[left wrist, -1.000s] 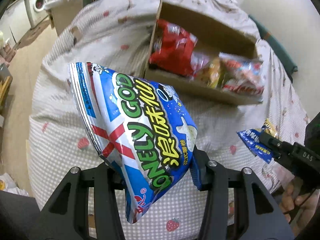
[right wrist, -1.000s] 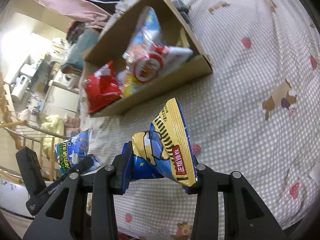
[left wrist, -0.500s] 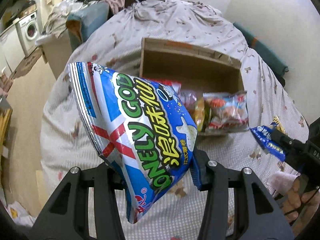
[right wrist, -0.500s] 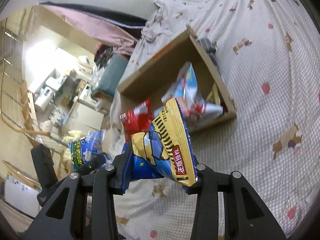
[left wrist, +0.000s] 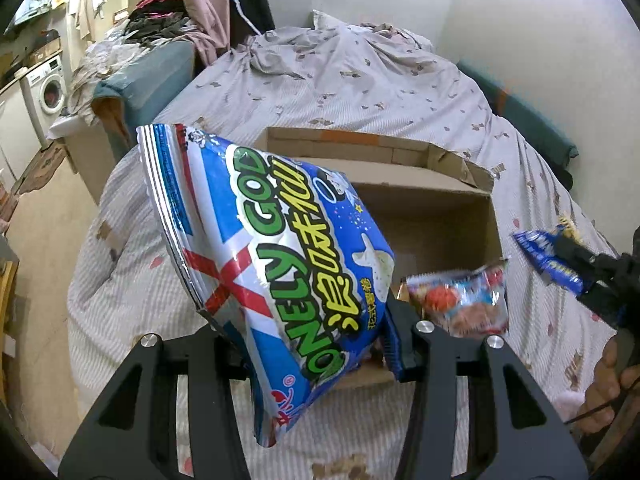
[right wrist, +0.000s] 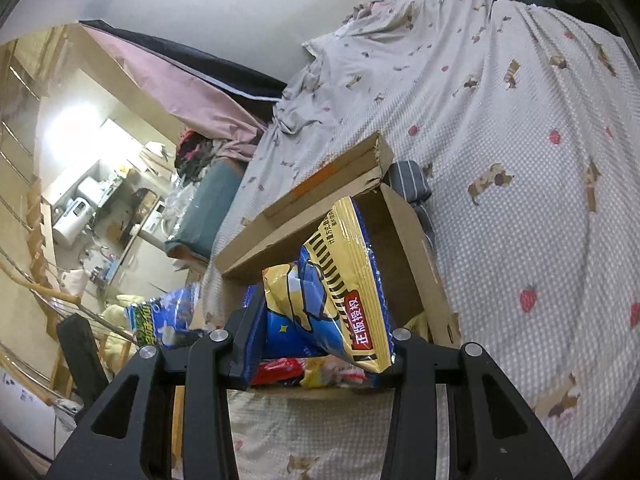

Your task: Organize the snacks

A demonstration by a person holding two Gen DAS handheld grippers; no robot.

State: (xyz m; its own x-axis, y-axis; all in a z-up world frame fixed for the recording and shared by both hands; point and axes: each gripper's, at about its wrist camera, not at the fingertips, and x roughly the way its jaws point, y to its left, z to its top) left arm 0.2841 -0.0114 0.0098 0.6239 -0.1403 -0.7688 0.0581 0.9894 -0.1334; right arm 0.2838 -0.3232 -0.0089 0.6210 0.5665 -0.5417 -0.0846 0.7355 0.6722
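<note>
- Left gripper (left wrist: 316,344) pinches the blue bag (left wrist: 272,240) by its lower part; bag sticks up, clear of the bed.
- Right gripper (right wrist: 320,352) pinches the yellow pack (right wrist: 344,280), also lifted.
- Change: a second ago both wrist views looked steeply down at the bed (left wrist: 360,80) and box (left wrist: 436,204); now both see far more room and wall, and the box sits lower in view. Both hands have lifted and tilted up, jaws clamped on the same bags throughout.
- Judgement: both snacks are picked and in carry toward the box; drop-in is not yet done.
- Box sits on the bed, open at the top, its far flap (right wrist: 332,176) standing up. Snacks already in it: a red-and-blue pack (left wrist: 460,304) at the right end, red and yellow ones low in the right wrist view.
- From the left wrist view, the right gripper shows at the right edge with the yellow pack's blue end (left wrist: 548,252), a hand (left wrist: 612,392) below it.
- Around: striped cloth (right wrist: 412,184) against the box's outer wall, teal cushion (left wrist: 140,80) at the bed's left edge, washer (left wrist: 50,92) far left.
- In the way: the near box wall and the packs already inside; the upright flap narrows entry from the far side. Two bags heading in together may crowd each other.
</note>
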